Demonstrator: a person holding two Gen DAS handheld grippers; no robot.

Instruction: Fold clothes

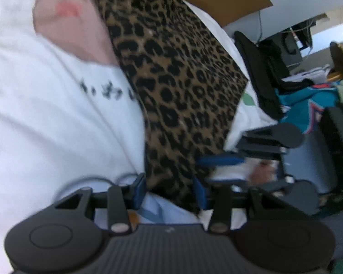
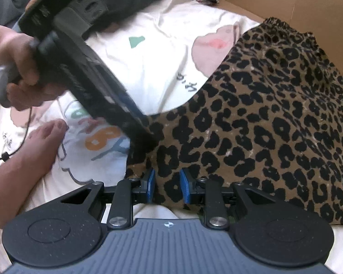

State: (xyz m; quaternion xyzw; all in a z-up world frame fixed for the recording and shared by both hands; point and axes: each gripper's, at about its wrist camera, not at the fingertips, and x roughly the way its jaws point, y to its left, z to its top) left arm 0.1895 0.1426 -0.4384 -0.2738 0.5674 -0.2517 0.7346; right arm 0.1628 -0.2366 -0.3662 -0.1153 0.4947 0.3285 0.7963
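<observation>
Leopard-print garment (image 2: 251, 125) between parted fingers (image 2: 151, 183)

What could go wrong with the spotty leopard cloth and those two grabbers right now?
1. The right gripper has its jaws apart over the leopard cloth, so the edge is not pinched and the fold could flop open.
2. The left gripper works close beside it; the two could bump.
3. A bare foot and a thin black cable lie nearby and could get snagged.

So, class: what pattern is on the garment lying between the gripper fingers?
Leopard print garment, black spots on brown; clearest in the right wrist view.
</observation>
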